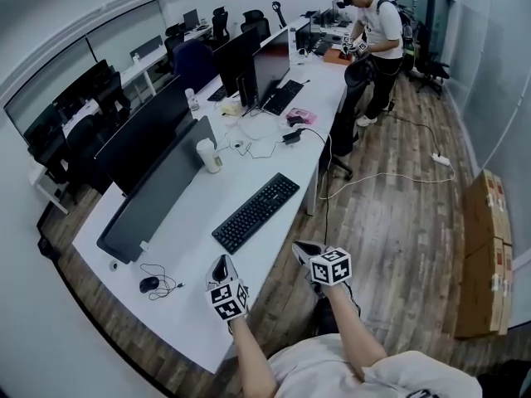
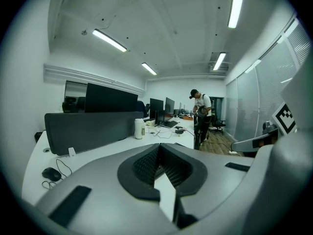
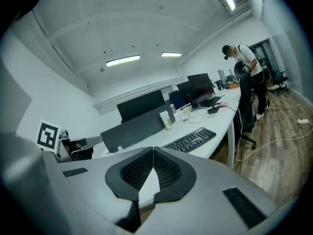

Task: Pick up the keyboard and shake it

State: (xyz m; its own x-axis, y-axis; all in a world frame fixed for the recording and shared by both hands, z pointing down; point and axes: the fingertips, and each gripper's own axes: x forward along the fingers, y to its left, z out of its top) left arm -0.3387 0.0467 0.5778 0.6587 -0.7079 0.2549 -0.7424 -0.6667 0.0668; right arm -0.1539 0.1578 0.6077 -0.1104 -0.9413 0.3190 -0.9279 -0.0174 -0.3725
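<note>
keyboard point(image 1: 255, 212) flat on desk point(image 1: 187, 239) | left claw point(image 1: 221, 265) closed, empty | right claw point(image 1: 304, 249) closed, empty

A black full-size keyboard point(image 1: 255, 212) lies flat, keys up, just below the middle of the head view. It sits diagonally on the white bench point(image 1: 207, 247), near the front edge, its long axis running lower left to upper right.

Count from the head view:
- 2 keyboards: near keyboard point(image 1: 255, 211), far keyboard point(image 1: 283, 97)
- 1 mouse point(image 1: 149, 284)
- 1 white cup point(image 1: 209, 155)
- 1 grey divider panel point(image 1: 158, 193)
- 2 grippers: left gripper point(image 1: 221, 265), right gripper point(image 1: 304, 249)
- 1 person point(image 1: 373, 36)
- Monitors on this desk: looks like 3, namely near monitor point(image 1: 145, 135), middle monitor point(image 1: 235, 63), far monitor point(image 1: 270, 66). Back rows are too small to count.
</note>
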